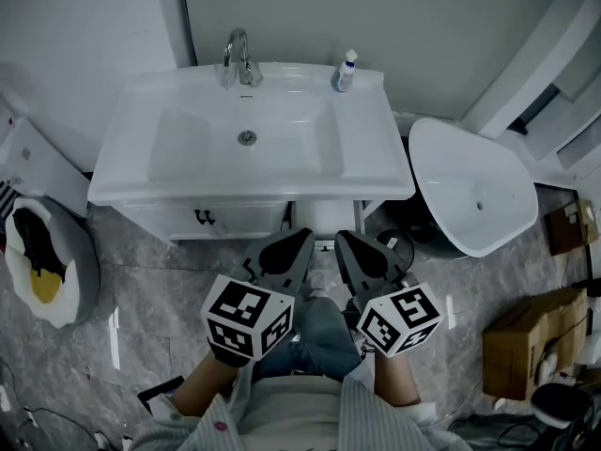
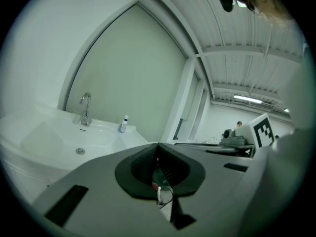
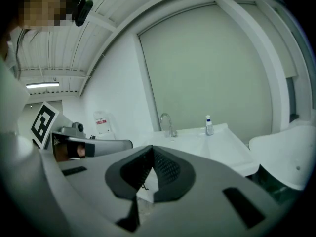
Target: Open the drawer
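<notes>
Nothing of the task is done as far as the pictures show. The drawer (image 1: 246, 220) sits flush in the cabinet under the washbasin (image 1: 188, 172), left of centre in the head view, its small dark handle (image 1: 204, 217) untouched. The whole job looks to be ahead: reach the handle, grip it, pull the front out.

The left gripper (image 1: 302, 240) is held low in front of the person's body, marker cube toward the camera, nose aimed at the cabinet and dipped only slightly. Its tip lies near the drawer's right end, apart from it and well to the right of the handle. In the left gripper view its jaws meet at the tips with nothing between them — pressed together and empty.

Just beside it, the right gripper (image 1: 346, 242) mirrors that pose, the two noses leaning a little toward each other. Its own view shows the jaw tips touching — also closed, holding nothing.
</notes>
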The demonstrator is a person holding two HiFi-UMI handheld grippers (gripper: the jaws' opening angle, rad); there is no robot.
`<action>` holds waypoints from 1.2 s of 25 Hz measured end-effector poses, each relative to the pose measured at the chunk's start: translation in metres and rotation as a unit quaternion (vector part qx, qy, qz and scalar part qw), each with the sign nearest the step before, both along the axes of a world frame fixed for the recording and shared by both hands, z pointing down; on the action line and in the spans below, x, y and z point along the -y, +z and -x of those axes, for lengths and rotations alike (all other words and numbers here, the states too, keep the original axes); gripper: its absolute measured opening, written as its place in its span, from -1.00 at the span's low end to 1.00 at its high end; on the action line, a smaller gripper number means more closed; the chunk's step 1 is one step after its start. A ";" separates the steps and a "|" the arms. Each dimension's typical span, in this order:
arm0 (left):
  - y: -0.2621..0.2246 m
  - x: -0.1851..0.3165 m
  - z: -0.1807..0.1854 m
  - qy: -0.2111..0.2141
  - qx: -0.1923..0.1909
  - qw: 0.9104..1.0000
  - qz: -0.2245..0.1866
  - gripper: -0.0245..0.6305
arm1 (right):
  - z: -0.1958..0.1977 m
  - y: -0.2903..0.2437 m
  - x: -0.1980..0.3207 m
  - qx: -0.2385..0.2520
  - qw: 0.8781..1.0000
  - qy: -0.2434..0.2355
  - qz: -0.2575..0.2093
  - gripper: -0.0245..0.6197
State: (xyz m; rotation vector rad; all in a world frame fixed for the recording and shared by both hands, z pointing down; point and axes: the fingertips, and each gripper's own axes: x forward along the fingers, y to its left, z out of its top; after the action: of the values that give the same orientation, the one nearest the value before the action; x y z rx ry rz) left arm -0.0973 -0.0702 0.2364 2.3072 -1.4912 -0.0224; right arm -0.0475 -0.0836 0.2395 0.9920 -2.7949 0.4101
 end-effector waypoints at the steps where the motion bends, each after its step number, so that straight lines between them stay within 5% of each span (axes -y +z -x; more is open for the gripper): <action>1: 0.001 0.000 0.000 0.001 0.003 1.000 0.001 -0.87 | 0.001 0.000 0.000 0.001 1.000 -0.001 0.000 -0.90; 23: 0.010 0.013 0.006 0.006 -0.006 1.000 0.010 -0.87 | 0.011 0.008 0.010 -0.017 1.000 -0.012 0.014 -0.90; 30: 0.006 0.020 0.010 0.016 0.018 1.000 -0.001 -0.87 | 0.014 0.008 0.012 -0.017 1.000 -0.016 0.015 -0.90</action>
State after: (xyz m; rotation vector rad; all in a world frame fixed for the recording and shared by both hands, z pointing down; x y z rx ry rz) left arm -0.1069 -0.0902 0.2421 2.3437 -1.4716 0.0273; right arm -0.0618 -0.0952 0.2473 0.9387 -2.7610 0.4257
